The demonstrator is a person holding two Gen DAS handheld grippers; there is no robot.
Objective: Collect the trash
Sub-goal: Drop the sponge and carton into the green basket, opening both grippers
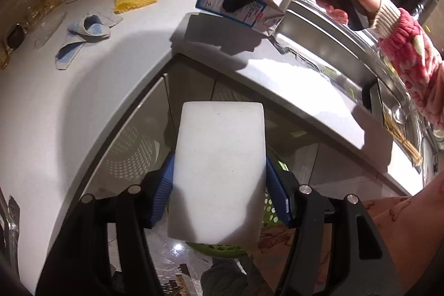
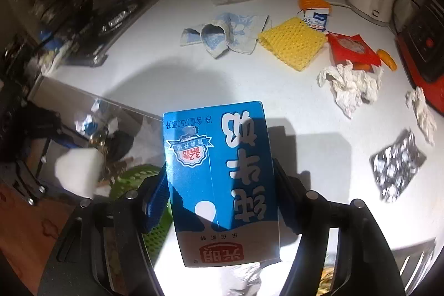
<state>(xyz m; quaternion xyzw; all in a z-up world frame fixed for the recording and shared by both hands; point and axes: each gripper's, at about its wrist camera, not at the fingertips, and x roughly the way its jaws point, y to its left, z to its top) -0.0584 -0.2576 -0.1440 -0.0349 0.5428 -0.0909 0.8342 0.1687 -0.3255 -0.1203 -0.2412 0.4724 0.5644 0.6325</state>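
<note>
Below the left tongs (image 1: 219, 185), gripping a white foam block (image 1: 219, 171), waits the green perforated basket (image 1: 222, 250); the right tongs (image 2: 222, 185), clamping a blue milk carton (image 2: 222, 179), should follow.

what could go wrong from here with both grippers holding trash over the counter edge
The white foam block in the left gripper sticks out far past the pads, so it may tip out before reaching the green perforated basket below. The blue milk carton in the right gripper hangs near the counter edge and may miss the basket if released early.

Two crumpled tissues (image 2: 350, 89), one milk carton (image 2: 222, 179), one white block (image 1: 219, 174), one yellow net (image 2: 294, 46).
</note>
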